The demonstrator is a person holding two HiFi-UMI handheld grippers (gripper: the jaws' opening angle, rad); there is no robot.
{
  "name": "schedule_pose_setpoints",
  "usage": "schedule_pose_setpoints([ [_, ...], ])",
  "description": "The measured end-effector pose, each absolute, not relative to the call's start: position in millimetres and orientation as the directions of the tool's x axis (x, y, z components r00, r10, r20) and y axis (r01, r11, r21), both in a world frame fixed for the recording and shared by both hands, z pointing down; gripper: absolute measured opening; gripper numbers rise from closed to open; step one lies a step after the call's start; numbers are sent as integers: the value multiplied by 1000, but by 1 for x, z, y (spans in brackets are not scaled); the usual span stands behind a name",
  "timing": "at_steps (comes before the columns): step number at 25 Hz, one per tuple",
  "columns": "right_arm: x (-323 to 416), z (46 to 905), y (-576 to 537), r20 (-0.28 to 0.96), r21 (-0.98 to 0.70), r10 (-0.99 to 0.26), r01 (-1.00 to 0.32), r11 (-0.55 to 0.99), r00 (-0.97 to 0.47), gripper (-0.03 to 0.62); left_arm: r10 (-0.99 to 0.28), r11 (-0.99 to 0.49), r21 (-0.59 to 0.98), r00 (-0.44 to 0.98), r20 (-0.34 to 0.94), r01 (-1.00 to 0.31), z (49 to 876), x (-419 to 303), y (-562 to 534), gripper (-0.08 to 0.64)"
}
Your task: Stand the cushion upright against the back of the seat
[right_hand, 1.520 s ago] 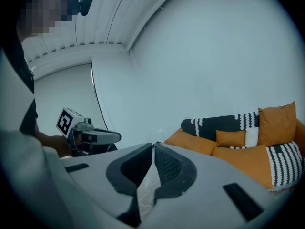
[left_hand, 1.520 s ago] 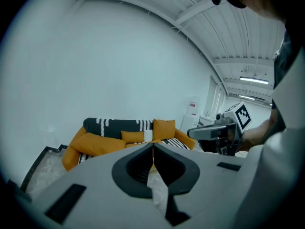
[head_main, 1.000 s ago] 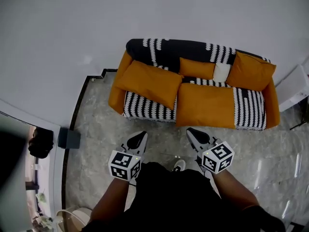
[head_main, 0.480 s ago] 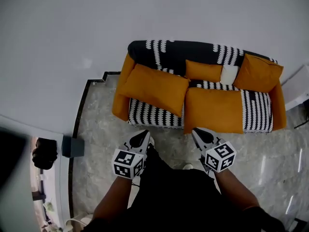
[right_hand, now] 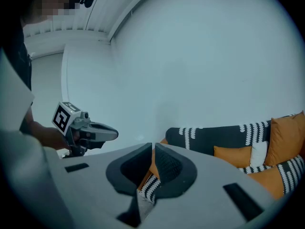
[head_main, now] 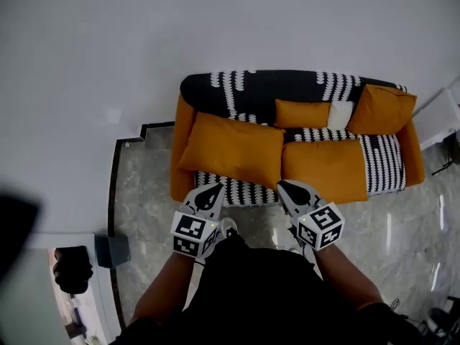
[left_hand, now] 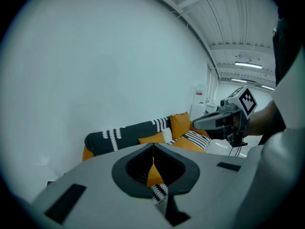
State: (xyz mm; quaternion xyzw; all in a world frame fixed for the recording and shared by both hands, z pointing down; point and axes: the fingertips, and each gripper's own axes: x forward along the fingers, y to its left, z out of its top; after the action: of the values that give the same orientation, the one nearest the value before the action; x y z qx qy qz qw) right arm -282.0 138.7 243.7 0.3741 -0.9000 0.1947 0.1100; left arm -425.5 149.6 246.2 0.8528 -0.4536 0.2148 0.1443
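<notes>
A sofa [head_main: 251,88] with orange arms and a black-and-white cover stands against the white wall. A large orange cushion [head_main: 233,149] lies flat on its left seat, and a second one [head_main: 323,169] lies flat on the right seat. A small orange cushion [head_main: 302,113], a white one [head_main: 340,113] and another orange one [head_main: 379,110] lean on the backrest. My left gripper [head_main: 215,187] is shut and empty just short of the sofa's front edge, below the left cushion. My right gripper [head_main: 284,186] is likewise shut and empty, in front of the right cushion.
The floor is grey marble with a dark stepped border [head_main: 115,185] at the left. A black box [head_main: 111,250] sits on the floor at the lower left. A white cabinet [head_main: 440,117] stands right of the sofa. The person's shoe [head_main: 228,226] shows between the grippers.
The person has walked up to the sofa, and both grippers have moved forward with them to its front edge. Both stay shut.
</notes>
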Motion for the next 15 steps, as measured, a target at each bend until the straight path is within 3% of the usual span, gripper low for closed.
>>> schedule_pose_setpoints([
  [15, -303, 366, 101, 592, -173, -656, -868, 465, -469, 41, -640, -515, 30, 408, 651, -856, 358, -577, 77, 20],
])
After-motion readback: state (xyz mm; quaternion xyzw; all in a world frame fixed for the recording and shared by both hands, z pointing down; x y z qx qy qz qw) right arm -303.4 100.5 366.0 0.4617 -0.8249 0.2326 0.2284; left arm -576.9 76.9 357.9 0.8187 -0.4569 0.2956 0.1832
